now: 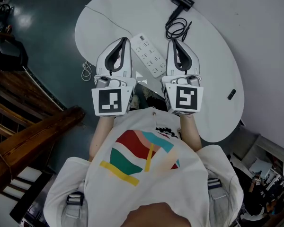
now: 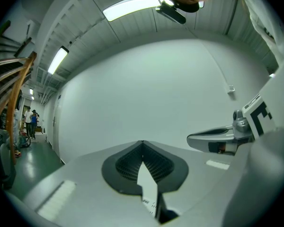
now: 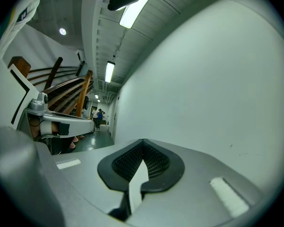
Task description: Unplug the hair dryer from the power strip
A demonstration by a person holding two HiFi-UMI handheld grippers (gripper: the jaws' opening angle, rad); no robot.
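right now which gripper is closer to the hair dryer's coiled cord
The right gripper: its tip is just below the coiled black cord, while the left gripper sits across the power strip from it.

matt smooth tabletop [image 1: 217,79], smooth plastic power strip [image 1: 149,55], matt black plastic hair dryer [image 1: 182,0], varnished wooden stair rail [image 1: 42,131]

Bright ceiling strip lights [image 2: 132,6], dim head view, fisheye-warped dark-cornered gripper views.

The left tool [image 1: 122,40] and right tool [image 1: 174,40] are held level, side by side (both with jaws together).
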